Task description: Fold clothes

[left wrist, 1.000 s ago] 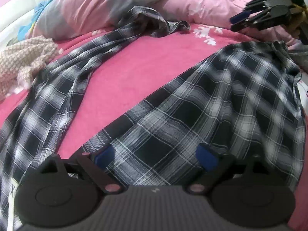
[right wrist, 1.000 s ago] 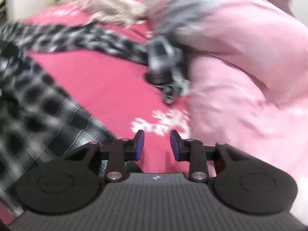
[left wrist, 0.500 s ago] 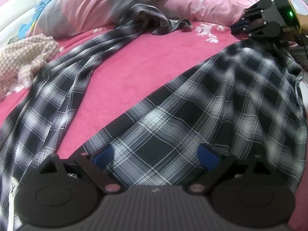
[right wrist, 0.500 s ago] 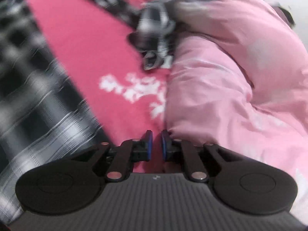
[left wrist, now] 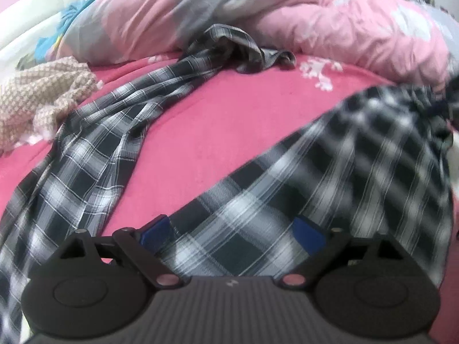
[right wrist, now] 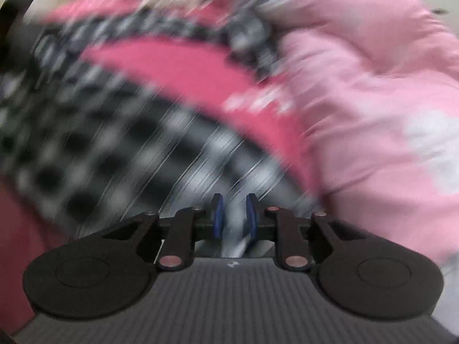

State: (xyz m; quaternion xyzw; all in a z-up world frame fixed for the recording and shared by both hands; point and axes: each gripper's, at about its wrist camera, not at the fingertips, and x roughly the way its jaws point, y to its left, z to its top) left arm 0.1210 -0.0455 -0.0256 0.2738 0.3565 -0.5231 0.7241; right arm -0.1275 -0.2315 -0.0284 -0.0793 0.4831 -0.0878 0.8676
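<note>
Across the pink bed sheet (left wrist: 218, 132) lies the plaid shirt (left wrist: 330, 177), black, grey and white checks; its body spreads toward the near right edge, one sleeve (left wrist: 94, 149) trailing to the far pillows (left wrist: 344, 23); left gripper (left wrist: 233, 233) fingers stand wide apart over the hem, pads clear of cloth; right gripper (right wrist: 234, 215) jaws, just opening slightly, stand narrowly parted with blurred plaid cloth between them.

A shirt (left wrist: 330, 177) lies on the bed (left wrist: 218, 126), one sleeve (left wrist: 94, 149) trailing from 8 toward 12 o'clock. A quilt (left wrist: 344, 25) sits behind at 1 o'clock, a knit (left wrist: 37, 97) at 10 o'clock.
</note>
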